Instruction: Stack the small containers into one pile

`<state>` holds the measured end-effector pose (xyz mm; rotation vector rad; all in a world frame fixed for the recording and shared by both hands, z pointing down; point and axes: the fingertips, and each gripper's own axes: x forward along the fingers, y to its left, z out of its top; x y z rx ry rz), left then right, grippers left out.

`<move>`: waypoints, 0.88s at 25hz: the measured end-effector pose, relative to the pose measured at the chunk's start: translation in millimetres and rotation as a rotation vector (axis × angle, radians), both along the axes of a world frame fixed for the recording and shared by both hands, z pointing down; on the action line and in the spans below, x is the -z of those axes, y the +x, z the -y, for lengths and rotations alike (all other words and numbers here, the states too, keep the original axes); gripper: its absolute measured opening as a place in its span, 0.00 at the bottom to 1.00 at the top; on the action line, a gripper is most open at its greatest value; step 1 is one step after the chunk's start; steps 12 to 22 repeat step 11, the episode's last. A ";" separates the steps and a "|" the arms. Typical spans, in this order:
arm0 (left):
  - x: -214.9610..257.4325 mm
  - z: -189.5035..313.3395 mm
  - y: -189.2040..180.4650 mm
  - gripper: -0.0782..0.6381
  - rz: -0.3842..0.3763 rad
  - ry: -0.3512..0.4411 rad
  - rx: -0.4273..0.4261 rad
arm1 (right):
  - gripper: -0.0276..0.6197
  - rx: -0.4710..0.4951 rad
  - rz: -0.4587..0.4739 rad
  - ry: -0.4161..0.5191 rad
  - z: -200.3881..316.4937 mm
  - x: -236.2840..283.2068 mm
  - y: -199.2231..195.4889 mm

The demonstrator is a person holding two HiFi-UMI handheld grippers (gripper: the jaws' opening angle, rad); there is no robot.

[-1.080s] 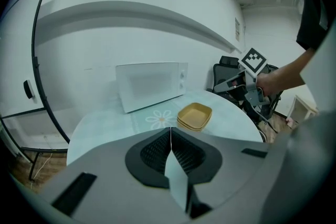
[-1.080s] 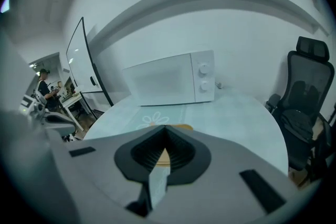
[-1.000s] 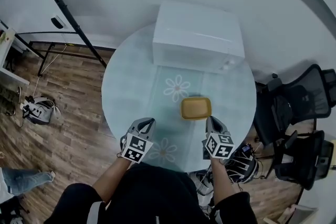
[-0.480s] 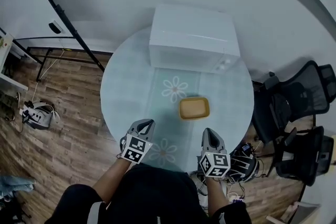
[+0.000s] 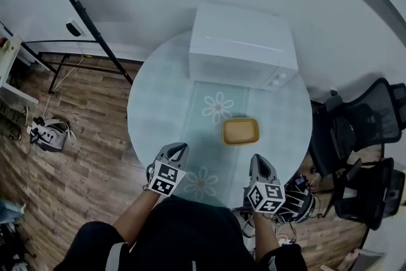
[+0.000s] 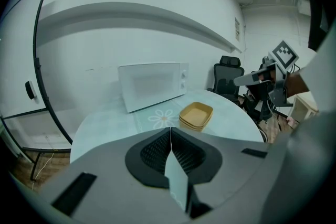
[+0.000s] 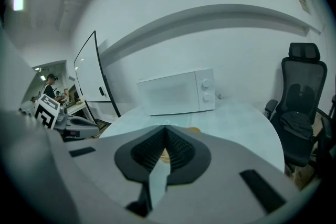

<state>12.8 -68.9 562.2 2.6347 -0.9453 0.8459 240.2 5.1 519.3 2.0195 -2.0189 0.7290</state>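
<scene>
A stack of small yellow containers (image 5: pixel 240 131) sits on the round pale table (image 5: pixel 158 111), right of its middle; in the left gripper view the yellow stack (image 6: pixel 196 115) shows nested and upright. My left gripper (image 5: pixel 180 146) is at the table's near edge, shut and empty, its tips (image 6: pixel 170 128) closed together. My right gripper (image 5: pixel 256 158) is also at the near edge, just short of the stack, shut with nothing in it. Its own jaws (image 7: pixel 166 127) hide most of the stack (image 7: pixel 195 129) in the right gripper view.
A white microwave (image 5: pixel 241 54) stands at the table's far side. Black office chairs (image 5: pixel 361 130) are to the right, a slanted black frame (image 5: pixel 95 28) and a bag (image 5: pixel 51 135) on the wooden floor to the left.
My right gripper has drawn back from beside the stack toward my body. The left gripper has stayed put and the stack has not moved.
</scene>
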 end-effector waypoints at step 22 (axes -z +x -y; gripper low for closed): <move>-0.7 1.5 1.2 0.13 0.007 0.003 -0.005 | 0.08 0.039 0.000 -0.006 7.0 -0.4 -12.6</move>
